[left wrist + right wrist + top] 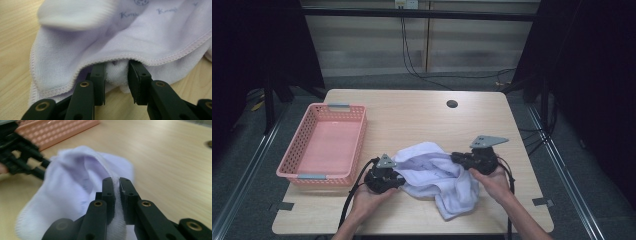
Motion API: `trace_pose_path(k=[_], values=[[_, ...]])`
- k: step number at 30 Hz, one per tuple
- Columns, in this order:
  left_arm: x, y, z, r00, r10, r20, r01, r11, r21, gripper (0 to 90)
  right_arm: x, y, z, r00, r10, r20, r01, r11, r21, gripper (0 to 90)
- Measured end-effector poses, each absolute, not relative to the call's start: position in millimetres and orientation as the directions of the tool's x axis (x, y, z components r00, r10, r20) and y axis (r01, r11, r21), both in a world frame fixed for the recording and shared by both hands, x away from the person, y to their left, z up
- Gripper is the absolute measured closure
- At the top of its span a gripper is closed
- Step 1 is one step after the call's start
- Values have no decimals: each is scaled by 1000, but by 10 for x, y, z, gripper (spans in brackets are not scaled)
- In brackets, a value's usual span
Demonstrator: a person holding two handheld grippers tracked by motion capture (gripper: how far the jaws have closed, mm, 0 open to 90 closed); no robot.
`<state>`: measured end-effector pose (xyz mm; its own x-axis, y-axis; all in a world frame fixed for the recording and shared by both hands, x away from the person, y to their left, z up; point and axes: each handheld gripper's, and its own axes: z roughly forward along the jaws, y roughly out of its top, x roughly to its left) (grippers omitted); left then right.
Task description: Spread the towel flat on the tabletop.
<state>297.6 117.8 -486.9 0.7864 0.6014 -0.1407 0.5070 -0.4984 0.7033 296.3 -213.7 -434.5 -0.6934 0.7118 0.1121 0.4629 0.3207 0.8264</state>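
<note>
A pale lilac towel (437, 177) is seen bunched on the near middle of the wooden table (412, 120), held up slightly between the two hand-held grippers. The left gripper (396, 181) is held at the towel's left edge. In the left gripper view (116, 80) a thick fold of the cloth is pinched between its jaws, under a stitched hem; the pads are pressed on the fold, so this gripper is clenched on the towel. The right gripper (457, 159) is held at the towel's far right edge. In the right gripper view (117, 192) its jaws stand nearly together with a thin ridge of hemmed cloth squeezed between them; it is grasping the towel as well. Faint printed lettering is noted on the cloth in the left gripper view; it cannot be read with certainty.

A pink perforated basket (307, 145) with grey handles is set at the left of the table, just left of the left gripper and apart from the towel. Nothing is seen inside it. A dark round hole (452, 104) is noted in the tabletop at the far right of centre.
</note>
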Motion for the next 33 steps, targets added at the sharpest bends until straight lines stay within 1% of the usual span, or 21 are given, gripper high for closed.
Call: trace_pose_path(k=[2,4,7,8,9,10,11,12,14,18,19,20,21,23,25,28,30,33], values=[[2943,1180,-4785,798,585,-148,488,-481,728,666,3016,-2326,-4333,-656,741,140,480,267,835,836],[2885,1195,-4632,810,561,-168,457,-427,780,651,3045,-2444,-4345,-630,761,155,493,238,836,836],[2827,1140,-4484,832,529,-168,413,-390,823,628,3077,-2506,-4381,-617,768,171,508,223,832,834],[2832,1083,-4483,843,509,-173,409,-399,820,610,3083,-2498,-4395,-618,768,168,509,229,830,834],[2843,1042,-4501,847,505,-164,406,-416,814,571,3090,-2481,-4410,-619,767,169,513,232,826,833],[2865,968,-4562,843,518,-144,407,-440,801,548,3094,-2471,-4417,-621,765,167,515,238,824,833],[2894,936,-4609,847,514,-136,407,-463,787,506,3097,-2456,-4429,-626,763,163,513,246,822,832],[2936,899,-4677,846,519,-122,413,-493,766,490,3100,-2449,-4434,-628,761,162,513,248,822,832],[3003,873,-4780,841,524,-131,435,-514,739,435,3102,-2444,-4440,-631,759,163,516,252,819,829],[3062,855,-4877,842,519,-144,442,-512,736,409,3126,-2470,-4475,-628,759,175,526,248,814,824],[3060,821,-4884,845,519,-130,436,-526,731,411,3136,-2474,-4492,-625,759,181,532,245,810,824],[3061,781,-4894,848,518,-111,426,-543,724,444,3147,-2475,-4512,-627,757,185,537,247,807,824],[3064,750,-4902,852,515,-96,418,-558,717,502,3154,-2471,-4530,-626,757,186,541,249,803,824],[3078,734,-4895,851,516,-95,417,-555,720,672,3154,-2456,-4547,-629,754,186,545,257,798,824],[3081,773,-4835,853,506,-126,417,-516,748,752,3144,-2449,-4529,-631,754,180,539,259,801,824],[3084,836,-4746,844,514,-155,427,-468,774,756,3149,-2462,-4512,-628,755,190,541,248,804,824],[3087,840,-4697,849,506,-150,417,-468,779,756,3153,-2464,-4517,-629,753,195,542,244,804,824],[3118,797,-4663,858,489,-157,413,-475,777,720,3153,-2445,-4519,-636,747,196,540,249,804,823]])
